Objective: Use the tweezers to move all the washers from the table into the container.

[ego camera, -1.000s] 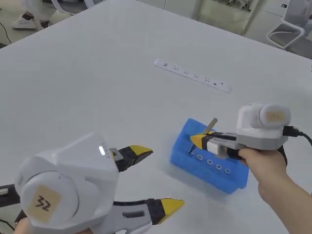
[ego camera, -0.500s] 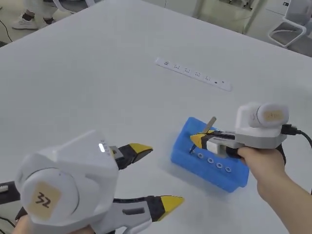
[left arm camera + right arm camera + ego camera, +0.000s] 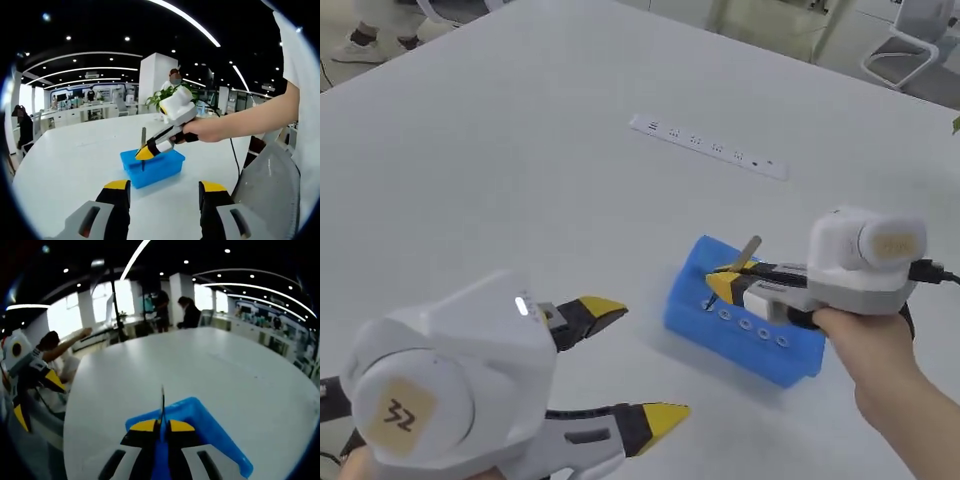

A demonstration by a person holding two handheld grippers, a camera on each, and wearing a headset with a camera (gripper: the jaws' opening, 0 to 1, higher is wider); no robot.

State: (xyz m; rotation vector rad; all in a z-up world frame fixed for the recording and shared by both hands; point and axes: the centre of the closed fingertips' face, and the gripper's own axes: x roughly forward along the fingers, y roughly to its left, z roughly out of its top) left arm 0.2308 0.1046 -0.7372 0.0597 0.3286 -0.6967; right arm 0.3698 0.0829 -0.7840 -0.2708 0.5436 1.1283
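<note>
Big white table [image 3: 520,150], blue container [image 3: 790,360] sitting on it. Left gripper [image 3: 640,362] hangs beside it, jaws spread wide, holding nothing. Right gripper [image 3: 722,287] is over the container, jaws squeezed on the tweezers [image 3: 750,250], tips pointing down into it.

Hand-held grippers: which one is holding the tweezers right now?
The right hand-held gripper: it is shut on the tweezers over the blue container. The left hand-held gripper is open, holds nothing and is apart from the container.
</note>
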